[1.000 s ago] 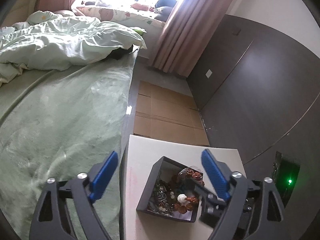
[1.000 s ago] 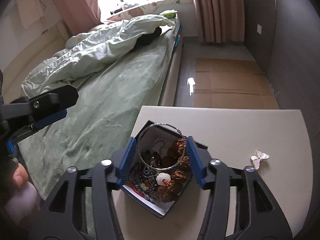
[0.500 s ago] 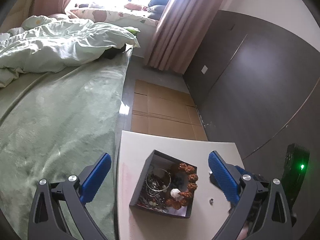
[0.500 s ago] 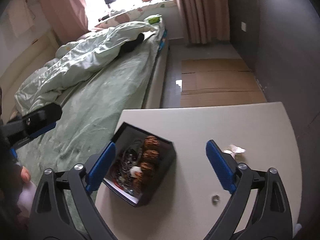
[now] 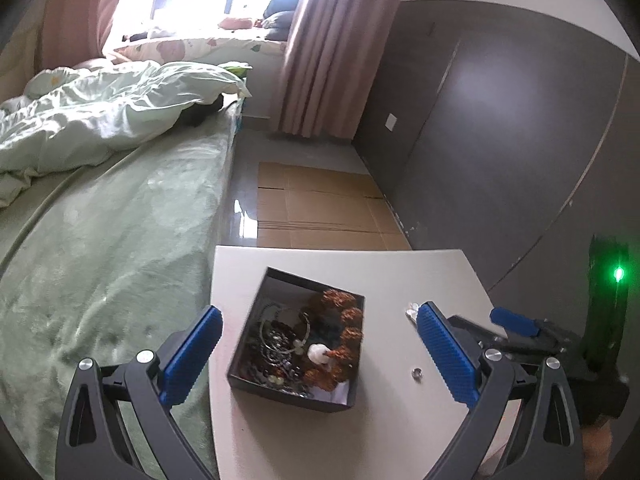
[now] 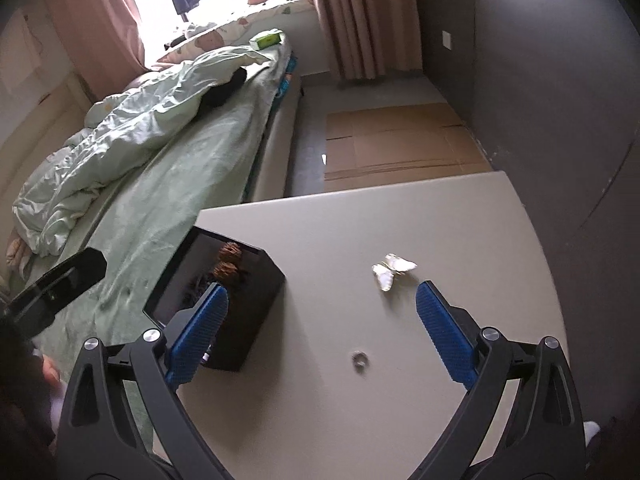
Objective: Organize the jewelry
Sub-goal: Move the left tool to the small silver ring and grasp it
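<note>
On the pale bench (image 6: pixel 400 400), a black box (image 5: pixel 298 342) of jewelry sits near the left edge beside the bed (image 5: pixel 100 240). The left gripper (image 5: pixel 320 350) is spread wide above the box. The right gripper (image 6: pixel 322 332), also spread and empty, hovers over a small ring (image 6: pixel 359 359), with a white butterfly ornament (image 6: pixel 390 270) just beyond.

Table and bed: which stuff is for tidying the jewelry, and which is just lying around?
For the job:
black box of jewelry
small ring
white butterfly piece

Just lying around:
green duvet
flattened cardboard
pink curtains
</note>
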